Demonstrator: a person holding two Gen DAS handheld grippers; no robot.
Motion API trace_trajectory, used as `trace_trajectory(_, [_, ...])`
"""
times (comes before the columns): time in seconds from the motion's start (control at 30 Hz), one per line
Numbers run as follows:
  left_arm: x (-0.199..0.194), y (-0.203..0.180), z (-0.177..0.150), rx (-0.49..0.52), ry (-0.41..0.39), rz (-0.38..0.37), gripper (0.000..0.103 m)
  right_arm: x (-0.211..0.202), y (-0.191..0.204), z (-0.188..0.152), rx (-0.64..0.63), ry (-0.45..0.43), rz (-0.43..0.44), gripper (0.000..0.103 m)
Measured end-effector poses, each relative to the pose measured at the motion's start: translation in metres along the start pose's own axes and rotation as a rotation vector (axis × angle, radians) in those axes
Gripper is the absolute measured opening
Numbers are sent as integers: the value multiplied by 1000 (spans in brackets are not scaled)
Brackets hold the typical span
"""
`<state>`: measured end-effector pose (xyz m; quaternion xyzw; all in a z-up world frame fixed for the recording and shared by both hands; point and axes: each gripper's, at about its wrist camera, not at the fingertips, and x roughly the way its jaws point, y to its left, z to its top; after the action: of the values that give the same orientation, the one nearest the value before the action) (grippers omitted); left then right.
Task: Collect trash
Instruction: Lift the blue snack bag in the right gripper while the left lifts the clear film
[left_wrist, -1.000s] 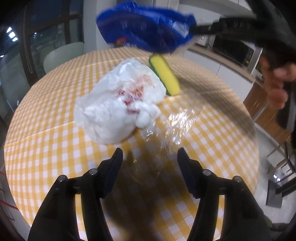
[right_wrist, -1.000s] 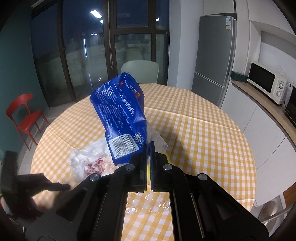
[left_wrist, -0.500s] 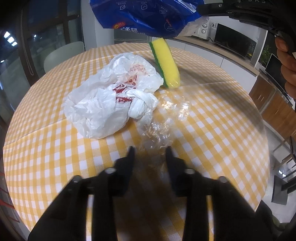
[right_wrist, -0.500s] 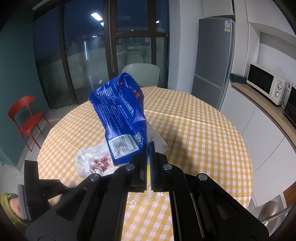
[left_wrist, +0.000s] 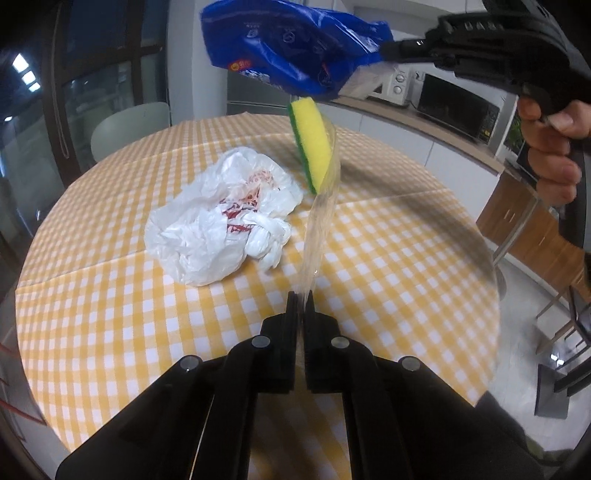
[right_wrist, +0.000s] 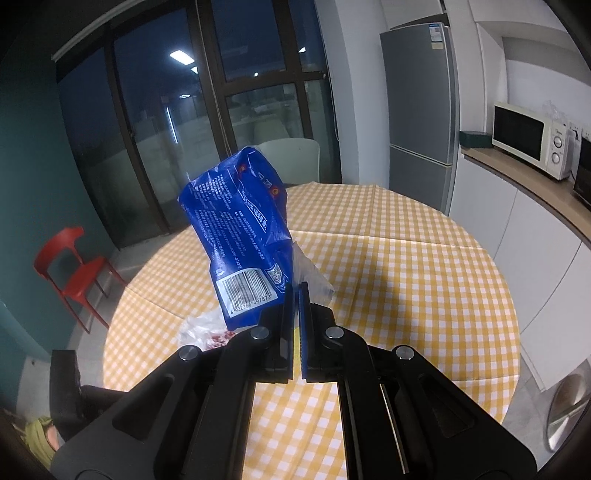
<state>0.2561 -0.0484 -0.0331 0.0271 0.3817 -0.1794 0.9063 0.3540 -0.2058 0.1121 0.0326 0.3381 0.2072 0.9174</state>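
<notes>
Our left claw (left_wrist: 300, 295) is clamped on the clear film (left_wrist: 320, 218) holding the sponge (left_wrist: 310, 142) above the table (left_wrist: 388, 266); our right claw (right_wrist: 294, 290) pinches the blue bag (right_wrist: 240, 225) aloft.

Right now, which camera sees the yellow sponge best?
The left wrist view: the yellow sponge hangs in clear plastic wrap, its yellow face and green edge plain. The right wrist view shows only a yellow sliver between its fingers.
</notes>
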Motion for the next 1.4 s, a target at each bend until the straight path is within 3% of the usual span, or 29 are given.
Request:
trace_trajectory(0.33, [8,33,-20,-176,89,72,2,-23,-1,-17,19,32,16,2])
trace_trajectory(0.47, [5,41,-29,-225,87,65,2,-39,-12,-17,53,33,22,2])
trace_trajectory(1.1, [-48,45,-44,-245,24,84,2,-47,-4,-28,30,44,-22,1])
trace_trajectory(1.4, [-90,33,-53,-270,-35,100,2,-85,-4,-49,26,1,-27,1])
